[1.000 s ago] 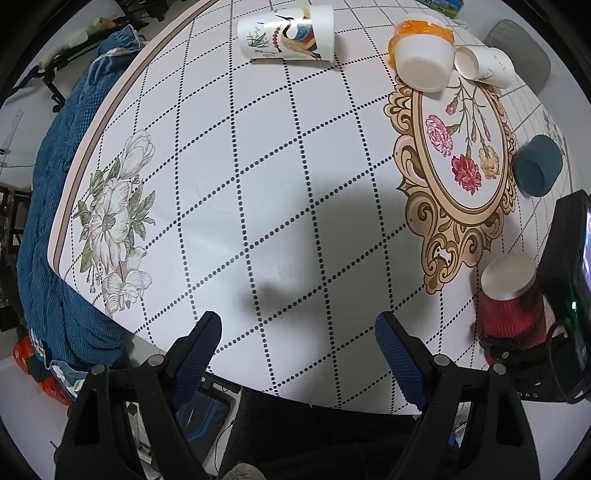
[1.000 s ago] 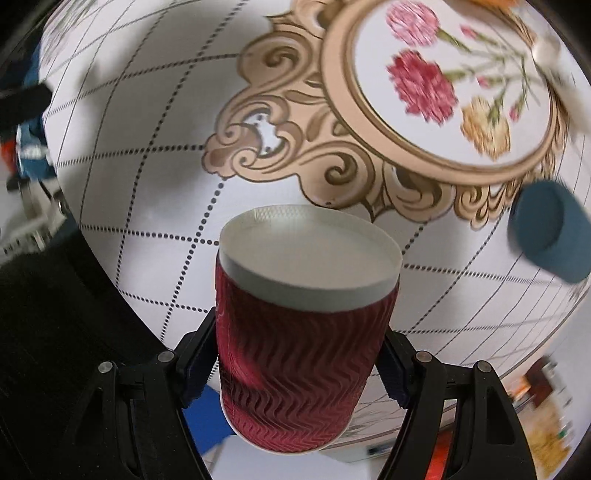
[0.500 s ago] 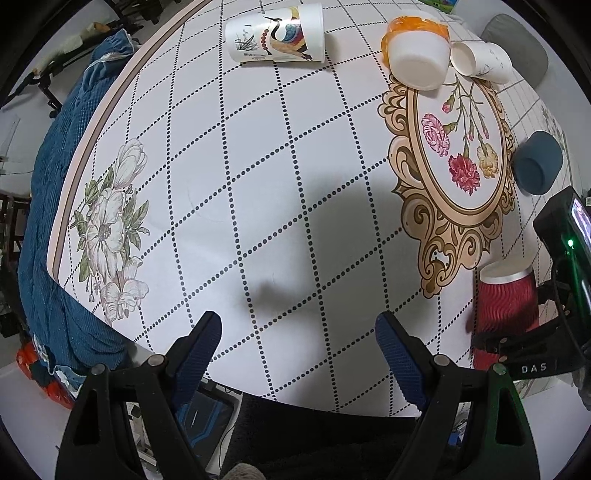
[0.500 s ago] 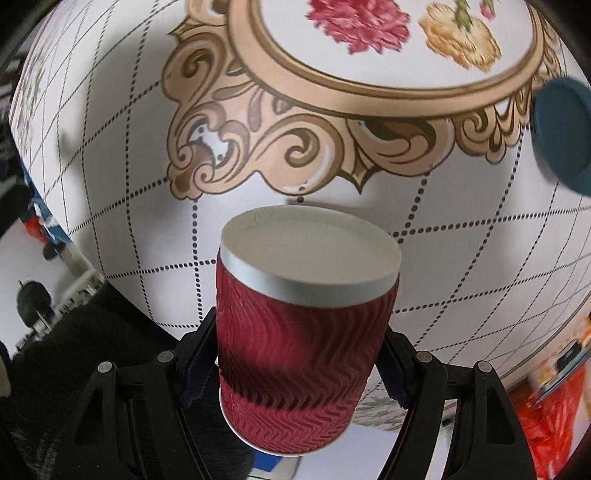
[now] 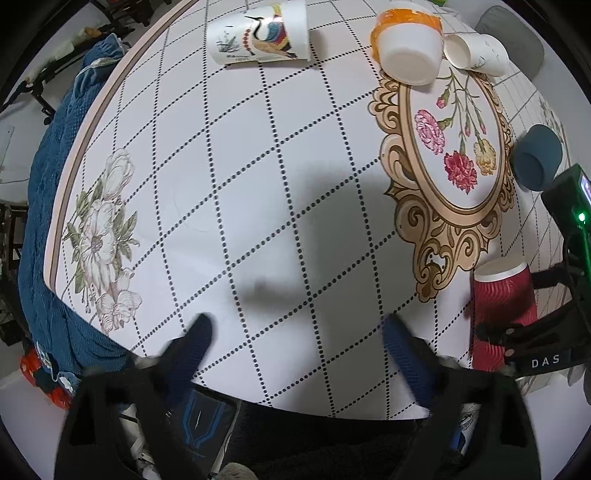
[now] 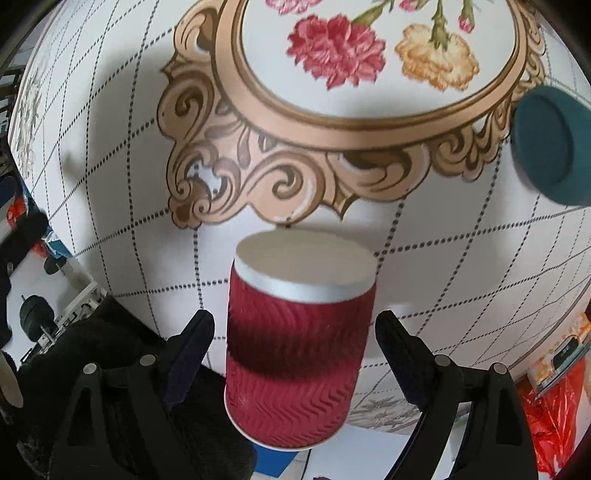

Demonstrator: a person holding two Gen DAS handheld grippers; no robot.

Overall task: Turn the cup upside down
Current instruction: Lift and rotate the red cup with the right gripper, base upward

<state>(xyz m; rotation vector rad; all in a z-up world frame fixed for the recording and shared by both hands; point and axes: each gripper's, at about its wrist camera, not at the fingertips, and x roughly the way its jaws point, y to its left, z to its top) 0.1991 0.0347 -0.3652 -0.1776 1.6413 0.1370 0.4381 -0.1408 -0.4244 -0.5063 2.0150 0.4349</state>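
Observation:
A red ribbed paper cup [image 6: 295, 347] stands upside down, white base up, on the patterned table near its front right edge; it also shows in the left wrist view [image 5: 504, 314]. My right gripper [image 6: 295, 336] is open, its fingers standing apart from the cup's sides with gaps on both sides. In the left wrist view the right gripper's body [image 5: 546, 343] sits beside the cup. My left gripper [image 5: 295, 339] is open and empty over the table's front edge.
A bird-print cup [image 5: 258, 35] lies on its side at the back. An orange-and-white cup [image 5: 408, 40] and a small white cup [image 5: 476, 51] lie at the back right. A dark blue cup [image 5: 535, 157] sits right, also in the right wrist view [image 6: 550, 144].
My right gripper has opened and let go of the red cup, which now stands on the table. The left gripper has barely moved.

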